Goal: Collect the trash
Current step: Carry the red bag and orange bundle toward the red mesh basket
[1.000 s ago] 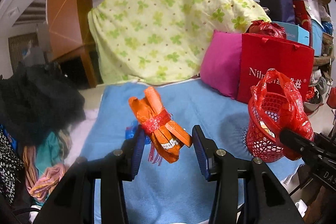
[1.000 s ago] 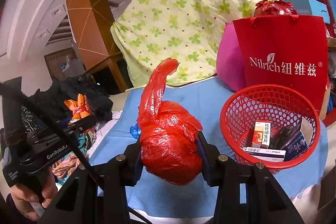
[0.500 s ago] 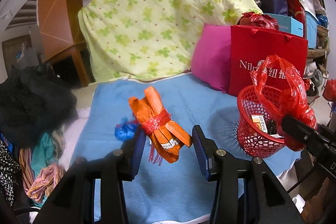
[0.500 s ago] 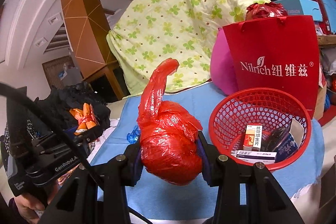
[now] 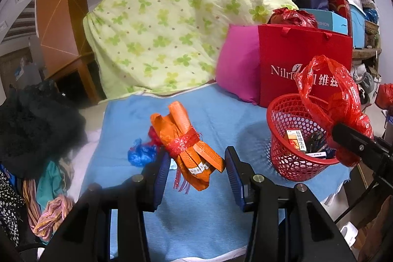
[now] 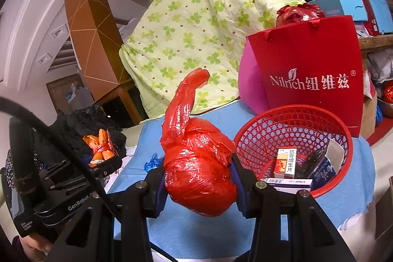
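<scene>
An orange bundle of wrappers (image 5: 186,146), tied with a red band, sticks up from my left gripper (image 5: 196,163), which is shut on its lower end. It shows again in the right wrist view as the orange bundle (image 6: 100,146) in the left gripper (image 6: 103,161). My right gripper (image 6: 199,171) is shut on a knotted red plastic bag (image 6: 199,176). That bag hangs just left of a red mesh basket (image 6: 294,129) holding small boxes. In the left wrist view the red bag (image 5: 343,102) is at the basket's (image 5: 289,154) right rim. A small blue bag (image 5: 141,155) lies on the blue cloth (image 5: 208,213).
Behind the basket stand a red paper bag (image 5: 304,65), a pink cushion (image 5: 235,70) and a green floral quilt (image 5: 172,28). Dark clothes (image 5: 36,127) are piled at the left. The cloth's front edge is near. A hand (image 6: 27,247) grips the left tool.
The basket has drifted from the right toward the middle of both views, and the blue bag has come out from behind the left finger. Both grips are unchanged.
</scene>
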